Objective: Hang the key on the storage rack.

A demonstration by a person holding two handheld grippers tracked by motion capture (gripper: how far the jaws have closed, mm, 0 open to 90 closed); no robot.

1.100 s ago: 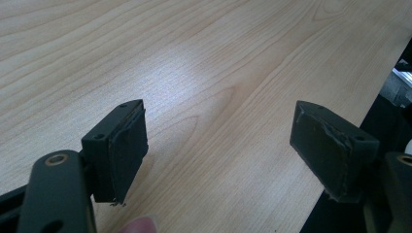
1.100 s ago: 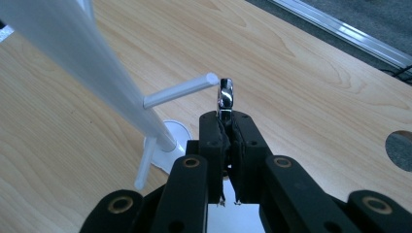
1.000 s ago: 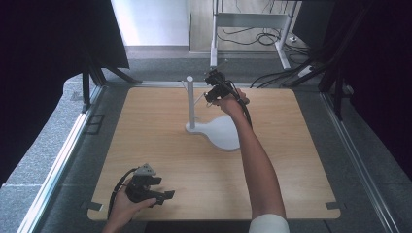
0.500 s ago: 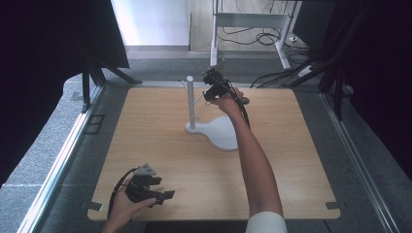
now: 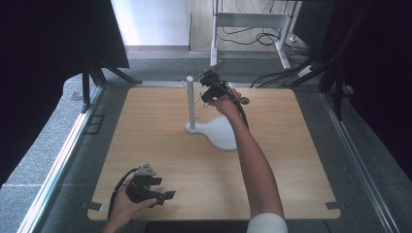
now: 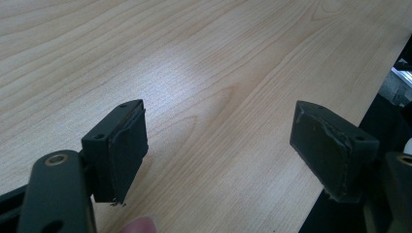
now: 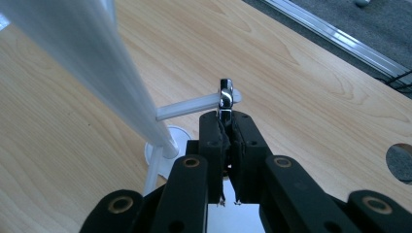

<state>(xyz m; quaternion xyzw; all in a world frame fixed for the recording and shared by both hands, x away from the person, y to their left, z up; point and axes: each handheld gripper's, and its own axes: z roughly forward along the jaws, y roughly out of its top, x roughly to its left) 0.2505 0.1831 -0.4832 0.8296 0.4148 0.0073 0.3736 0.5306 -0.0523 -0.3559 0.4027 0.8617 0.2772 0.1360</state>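
At the near left corner of the wooden table [image 5: 160,145], the left gripper [image 5: 165,195] rests low in the person's left hand [image 5: 124,208], its jaws standing wide apart over bare wood with nothing between them. Toward the far middle stands a white stand [image 5: 214,133] with an upright post [image 5: 190,102]; at a thin side peg [image 7: 187,107] of that post, the right gripper [image 7: 224,119] has its jaws clamped together on a small shiny metal ring [image 7: 226,94], which sits at the peg's tip, well above the tabletop
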